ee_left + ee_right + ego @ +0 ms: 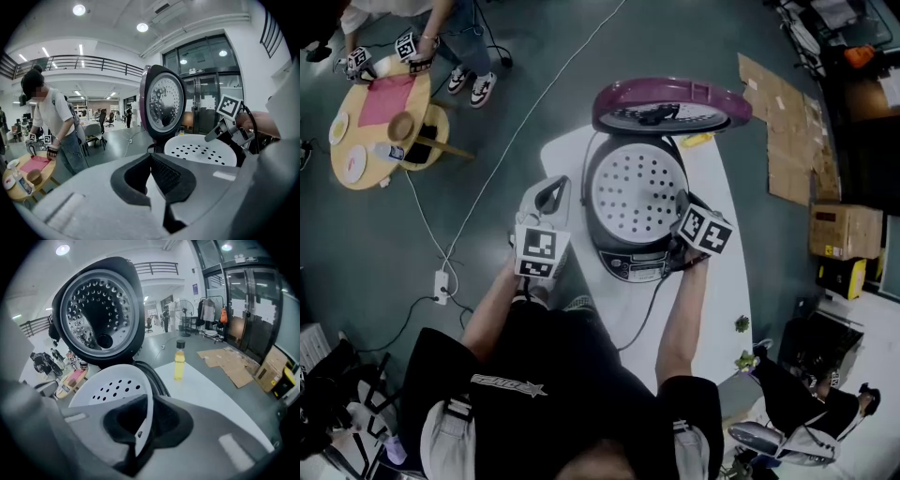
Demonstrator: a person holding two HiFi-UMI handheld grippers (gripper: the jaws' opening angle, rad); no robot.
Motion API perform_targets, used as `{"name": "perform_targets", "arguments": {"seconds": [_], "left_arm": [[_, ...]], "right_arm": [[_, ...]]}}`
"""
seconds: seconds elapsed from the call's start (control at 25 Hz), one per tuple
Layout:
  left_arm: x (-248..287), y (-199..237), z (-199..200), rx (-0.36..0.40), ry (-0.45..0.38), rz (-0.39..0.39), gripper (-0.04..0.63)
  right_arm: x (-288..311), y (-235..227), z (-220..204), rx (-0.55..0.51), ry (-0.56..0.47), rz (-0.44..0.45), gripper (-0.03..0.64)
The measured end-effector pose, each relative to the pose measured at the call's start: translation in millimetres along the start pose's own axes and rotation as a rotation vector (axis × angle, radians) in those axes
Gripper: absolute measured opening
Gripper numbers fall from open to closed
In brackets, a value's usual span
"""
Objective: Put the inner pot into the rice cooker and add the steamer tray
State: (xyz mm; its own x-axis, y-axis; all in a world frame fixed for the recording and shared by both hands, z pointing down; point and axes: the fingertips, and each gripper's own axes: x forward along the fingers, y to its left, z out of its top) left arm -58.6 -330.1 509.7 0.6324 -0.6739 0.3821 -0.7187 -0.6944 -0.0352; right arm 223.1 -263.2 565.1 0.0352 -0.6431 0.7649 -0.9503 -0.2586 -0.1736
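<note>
Two views settle the right gripper (140,427). Its own shows the pads pinched on the thin white rim of the steamer tray (110,387), while the head view shows little more than its marker cube at the tray's near right edge. The head view alone takes in the whole tray. It is seated in the mouth of the rice cooker (630,265) and covers the opening, so the inner pot cannot be made out.

The cooker stands toward the far end of the white tabletop (717,309). Its purple lid (670,105) is swung up at the back, and a cord (649,314) trails toward the near edge.

The left gripper (152,177) hangs at the tabletop's left edge, just beside the cooker and apart from it. Its own view shows the pads drawn together with nothing between them.

Only the right gripper view shows plainly a yellow bottle (179,363), upright near the far edge to the right of the lid. The left gripper view shows a person (54,117) standing at a round wooden table (375,141). That table is well apart on the floor and carries a pink cloth (386,98).
</note>
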Motion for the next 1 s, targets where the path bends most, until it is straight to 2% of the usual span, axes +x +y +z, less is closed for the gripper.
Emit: {"name": "perform_targets", "arguments": {"seconds": [0.4, 0.88, 1.0], "left_arm": [[10.0, 7.5, -3.0, 0.003, 0.006, -0.026, 0.011], [2.8, 9.9, 8.0, 0.016, -0.021, -0.045, 0.011], [-3.1, 9.2, 15.8, 0.023, -0.038, -0.049, 0.011]], "right_arm": [[2.3, 1.9, 0.9, -0.084, -0.012, -0.030, 0.048], [1.1, 14.8, 0.1, -0.126, -0.037, 0.012, 0.224], [-6.6, 12.3, 4.2, -0.126, -0.057, -0.005, 0.232]]}}
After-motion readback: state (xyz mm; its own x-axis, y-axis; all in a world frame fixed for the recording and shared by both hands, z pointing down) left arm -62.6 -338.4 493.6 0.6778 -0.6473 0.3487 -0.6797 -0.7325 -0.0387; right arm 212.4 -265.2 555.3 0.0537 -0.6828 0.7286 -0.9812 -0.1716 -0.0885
